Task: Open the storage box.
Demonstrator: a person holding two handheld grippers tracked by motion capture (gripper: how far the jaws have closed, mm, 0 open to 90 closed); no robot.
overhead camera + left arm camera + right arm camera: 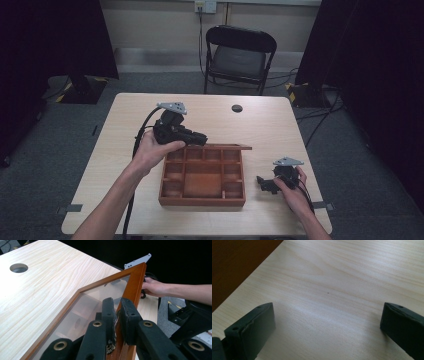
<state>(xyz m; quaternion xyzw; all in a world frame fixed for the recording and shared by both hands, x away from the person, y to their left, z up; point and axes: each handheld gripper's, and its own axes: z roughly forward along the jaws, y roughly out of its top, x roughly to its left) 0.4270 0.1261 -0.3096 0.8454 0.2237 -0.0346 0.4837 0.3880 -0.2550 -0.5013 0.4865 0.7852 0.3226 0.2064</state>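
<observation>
A: What has the left gripper (115, 312) got?

B: Its jaws are clamped on the wooden frame of a glass lid (133, 287). In the left gripper view the frame edge runs up between the two black jaws.

A: And where is that lid?

B: At the far edge of the wooden box (202, 177), raised and tilted. The box sits on the table (125, 115) toward the near side, its small compartments in plain sight from the high view.

A: The right gripper (265, 184)?

B: Its jaws stand wide apart with nothing between them, just bare tabletop in the right gripper view. It rests low, just right of the box, not touching it.

A: Anything beyond?

B: A round hole (237, 108) in the table near the far edge, and a black folding chair (239, 55) behind it.
</observation>
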